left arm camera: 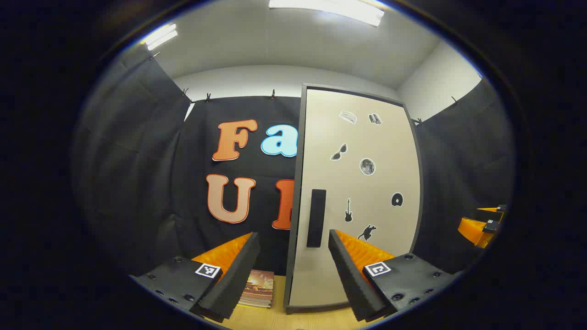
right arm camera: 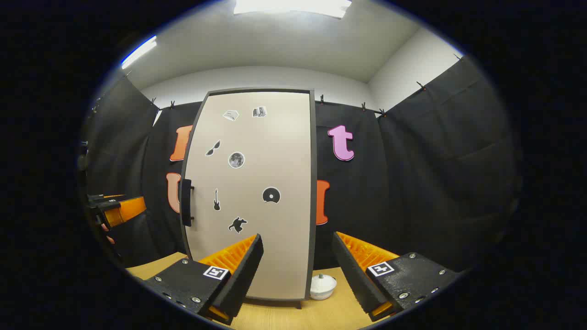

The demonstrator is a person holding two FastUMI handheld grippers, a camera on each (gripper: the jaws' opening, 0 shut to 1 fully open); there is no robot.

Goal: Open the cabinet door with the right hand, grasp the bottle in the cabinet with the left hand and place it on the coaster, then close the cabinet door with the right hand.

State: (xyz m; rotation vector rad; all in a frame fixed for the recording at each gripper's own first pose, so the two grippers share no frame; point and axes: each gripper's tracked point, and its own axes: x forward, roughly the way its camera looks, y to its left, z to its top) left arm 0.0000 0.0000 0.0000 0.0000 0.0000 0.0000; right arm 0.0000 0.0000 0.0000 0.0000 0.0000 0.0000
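Note:
A tall beige cabinet door [left arm camera: 357, 192] with small stickers stands shut ahead, its dark handle [left arm camera: 316, 218] on the left edge. The same cabinet door [right arm camera: 252, 192] shows in the right gripper view, with its handle [right arm camera: 186, 202] at the left. My left gripper [left arm camera: 293, 263] is open, fingers framing the handle from a distance. My right gripper [right arm camera: 297, 263] is open too, held short of the door's lower right part. The other gripper [right arm camera: 114, 208] appears far left in the right gripper view, and the right gripper [left arm camera: 481, 227] at the far right of the left gripper view. The bottle is hidden.
Several books [left arm camera: 257, 288] lie stacked on the wooden table [left arm camera: 284, 318] left of the cabinet. A small white lidded bowl [right arm camera: 322, 286] sits on the table at the cabinet's right foot. Black cloth walls close in behind and on both sides.

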